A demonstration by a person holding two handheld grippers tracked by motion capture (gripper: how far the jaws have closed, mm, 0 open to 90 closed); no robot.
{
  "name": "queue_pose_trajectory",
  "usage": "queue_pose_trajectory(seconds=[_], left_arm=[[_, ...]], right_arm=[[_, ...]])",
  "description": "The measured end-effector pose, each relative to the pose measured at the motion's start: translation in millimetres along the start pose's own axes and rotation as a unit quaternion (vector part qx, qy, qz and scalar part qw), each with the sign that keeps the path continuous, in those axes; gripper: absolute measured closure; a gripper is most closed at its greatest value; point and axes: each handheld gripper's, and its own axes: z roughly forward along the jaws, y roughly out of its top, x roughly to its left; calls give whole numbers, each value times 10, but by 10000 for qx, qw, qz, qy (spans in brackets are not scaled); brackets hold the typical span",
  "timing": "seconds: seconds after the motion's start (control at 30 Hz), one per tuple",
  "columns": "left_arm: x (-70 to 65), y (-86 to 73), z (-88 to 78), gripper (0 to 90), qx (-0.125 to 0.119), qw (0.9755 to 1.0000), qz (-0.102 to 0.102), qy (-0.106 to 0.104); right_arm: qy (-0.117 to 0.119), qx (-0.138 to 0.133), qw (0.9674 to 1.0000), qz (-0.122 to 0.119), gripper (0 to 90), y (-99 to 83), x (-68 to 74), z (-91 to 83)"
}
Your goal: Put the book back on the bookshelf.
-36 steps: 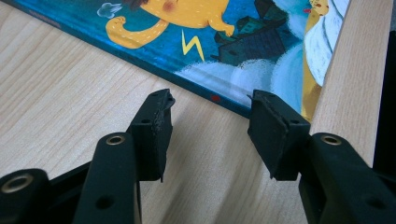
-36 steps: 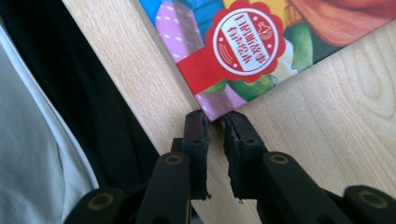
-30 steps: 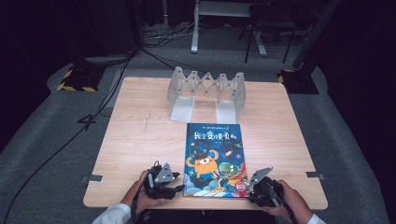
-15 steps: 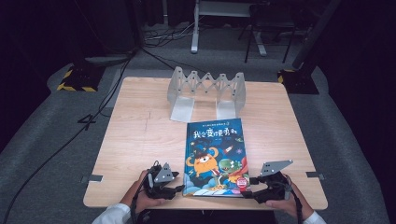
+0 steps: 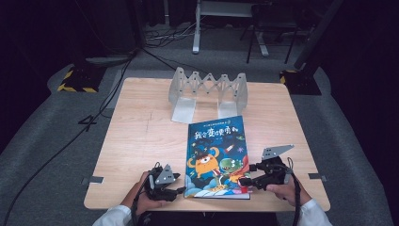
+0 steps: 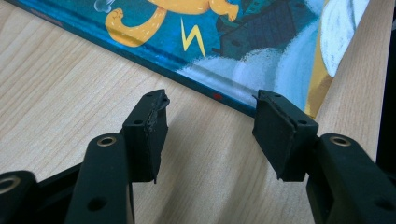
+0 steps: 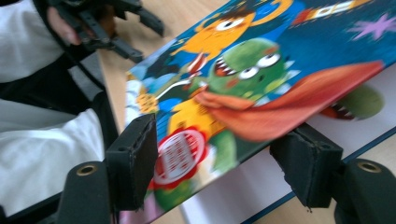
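Just book cover [image 7: 280, 79] between hand-held gripper [image 7: 224, 163] pads

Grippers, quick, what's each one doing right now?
Left gripper: open, empty, beside the book.
Right gripper: open, jaws just widened, book's lifted cover between them.

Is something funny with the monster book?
Yes. The book's front cover is lifted off the white page at its right edge, between the right gripper's open jaws, which have just been opening. Nothing looks torn or spilled.
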Motion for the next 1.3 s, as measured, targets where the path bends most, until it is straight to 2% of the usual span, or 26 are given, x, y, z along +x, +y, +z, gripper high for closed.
queue_pose_trajectory(seconds=[0.03, 0.07, 0.27, 0.33, 0.43, 0.47, 0.53, 0.63, 0.67, 0.83, 0.93, 1.0, 1.1, 1.2, 1.3], left_arm=[[1, 1, 1, 445, -2, 10000, -5, -3], [2, 1, 1, 444, -5, 10000, -5, -8], [8, 3, 3, 439, -3, 10000, 0, -25], [10, 3, 3, 431, 2, 10000, 7, -22], [14, 2, 4, 414, 13, 10000, -22, -4], [18, 2, 6, 402, 12, 10000, -32, 7], [23, 5, 6, 375, 41, 10000, -45, 41], [30, 8, 10, 335, 59, 10000, -33, 70], [32, 9, 10, 309, 76, 9999, -41, 82], [38, 10, 16, 229, 128, 9998, -103, 55], [68, 31, 7, 175, 191, 9993, -294, -161], [79, 42, 1, 164, 219, 9988, -391, -219], [77, 52, 2, 161, 198, 9982, -490, -274], [74, 78, 15, 162, 153, 9982, -498, -289], [86, 131, 37, 162, 56, 9977, -540, -401]], right_arm=[[-99, -15, 9999, 15, 335, 25, -22, 23], [-100, -41, 9999, 51, 335, 44, -43, 44], [-5, -224, 9997, -8, 335, 117, -124, 143], [155, -314, 9994, 64, 400, 129, -150, 177], [246, -381, 9990, 47, 414, 118, -153, 178], [251, -402, 9989, 29, 447, 108, -150, 178], [517, -581, 9969, 70, 493, 77, -161, 175], [524, -728, 9959, -98, 514, 77, -120, 158], [459, -774, 9958, -191, 515, 90, -81, 145], [330, -844, 9954, -325, 516, 76, -23, 127], [252, -923, 9944, -443, 515, 59, 21, 114], [187, -977, 9936, -540, 515, 48, 56, 104], [35, -1109, 9907, -785, 517, 13, 138, 78], [-124, -1207, 9877, -984, 517, -8, 222, 51], [-259, -1290, 9841, -1195, 517, -32, 290, 23]])
